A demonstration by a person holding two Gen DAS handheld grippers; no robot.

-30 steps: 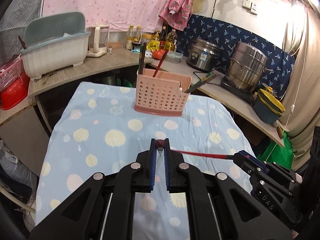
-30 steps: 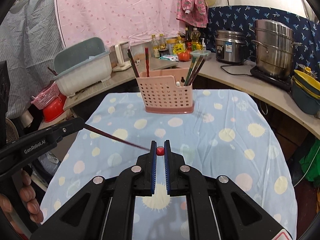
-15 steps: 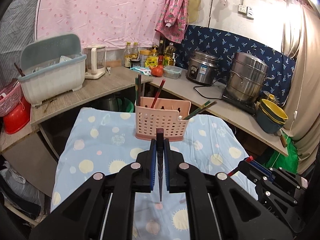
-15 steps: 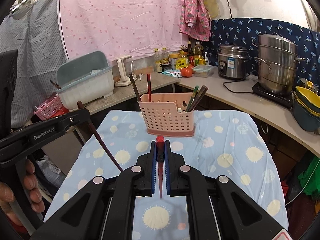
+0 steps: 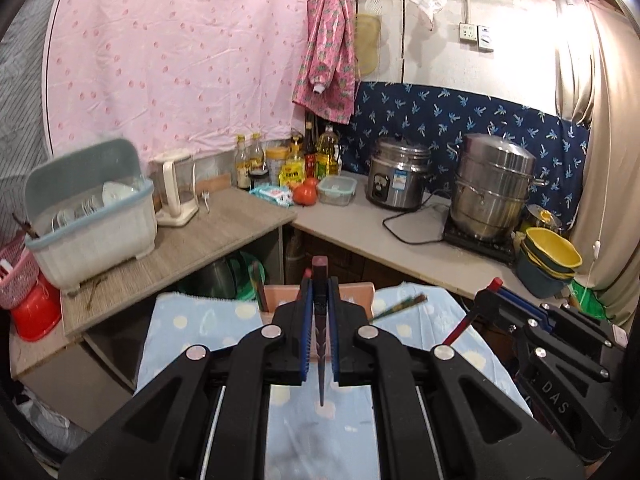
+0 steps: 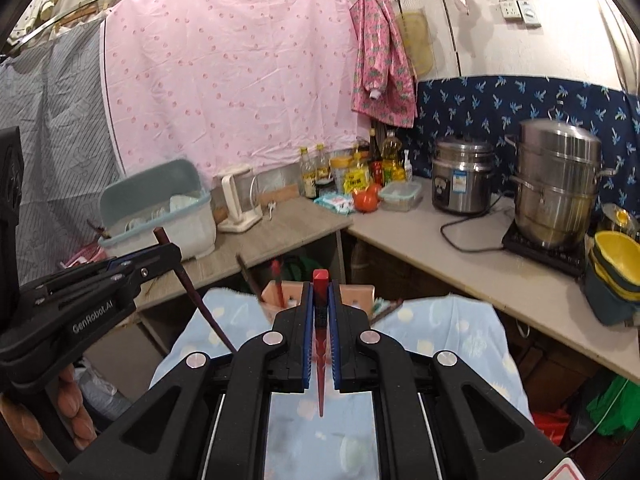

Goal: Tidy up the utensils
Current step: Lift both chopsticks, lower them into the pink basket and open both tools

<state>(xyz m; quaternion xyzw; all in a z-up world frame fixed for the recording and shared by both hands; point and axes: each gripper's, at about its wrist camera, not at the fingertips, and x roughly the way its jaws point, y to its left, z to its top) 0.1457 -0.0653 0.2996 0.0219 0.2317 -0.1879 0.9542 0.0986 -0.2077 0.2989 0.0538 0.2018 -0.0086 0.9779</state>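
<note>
My left gripper (image 5: 320,292) is shut on a dark brown chopstick (image 5: 320,344) held upright, tip pointing down. My right gripper (image 6: 320,300) is shut on a red chopstick (image 6: 321,344), also upright with tip down. The pink utensil basket (image 5: 280,294) stands on the blue spotted tablecloth (image 5: 192,328) just beyond both grippers, mostly hidden behind the fingers; it also shows in the right wrist view (image 6: 276,290). Chopsticks stick out of it at left (image 6: 276,280) and right (image 5: 400,306). Each gripper shows in the other's view: right (image 5: 496,290), left (image 6: 164,250).
A wooden counter (image 5: 192,248) holds a white dish rack (image 5: 92,224) and a kettle (image 5: 174,190). A white counter (image 5: 400,248) holds bottles, a rice cooker (image 5: 396,180), a steel steamer pot (image 5: 492,188) and stacked bowls (image 5: 548,256).
Both grippers have risen and tilted up from the table. The chopsticks turned from lying flat to upright. The basket now sits low, behind the fingers.
</note>
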